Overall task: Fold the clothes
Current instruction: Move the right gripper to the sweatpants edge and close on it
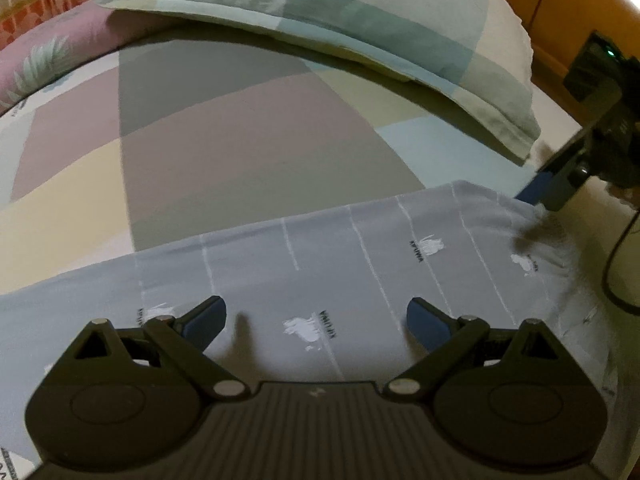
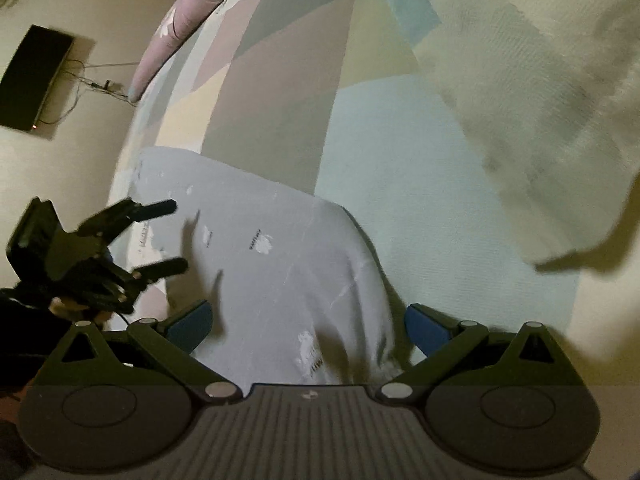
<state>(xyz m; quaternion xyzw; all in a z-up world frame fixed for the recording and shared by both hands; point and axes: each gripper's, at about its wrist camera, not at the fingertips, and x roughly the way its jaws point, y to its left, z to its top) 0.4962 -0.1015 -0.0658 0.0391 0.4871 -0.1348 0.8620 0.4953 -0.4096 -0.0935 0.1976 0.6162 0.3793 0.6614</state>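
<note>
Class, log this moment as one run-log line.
left gripper: open | right gripper: open | grey garment: flat on bed

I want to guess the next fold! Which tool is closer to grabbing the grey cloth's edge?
Probably the right tool: it is open with the grey cloth's rumpled edge between its fingers. The left tool, also open, hovers over flat cloth, away from any edge.

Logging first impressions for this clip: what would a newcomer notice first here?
A grey printed garment lies spread flat on the patchwork bedsheet, filling the near half of both views. Both grippers hang open over it: the left gripper near its middle, the right gripper at one end. A checked pillow lies beyond.
</note>
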